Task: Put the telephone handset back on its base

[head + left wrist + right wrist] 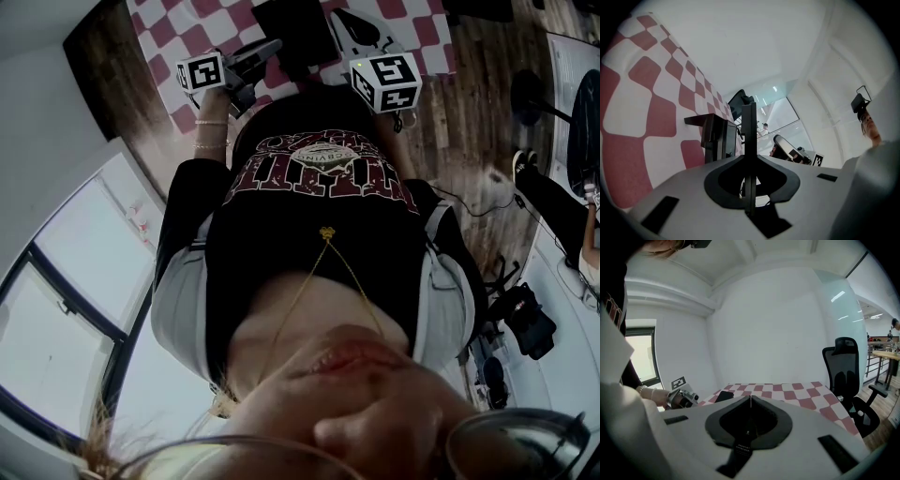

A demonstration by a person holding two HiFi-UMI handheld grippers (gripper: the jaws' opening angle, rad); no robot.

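Jaws together: left gripper (749, 115), right gripper (750, 401)

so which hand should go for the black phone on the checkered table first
Left, probably: the left tool has the black phone close ahead, while the right tool sees it farther off, to one side.
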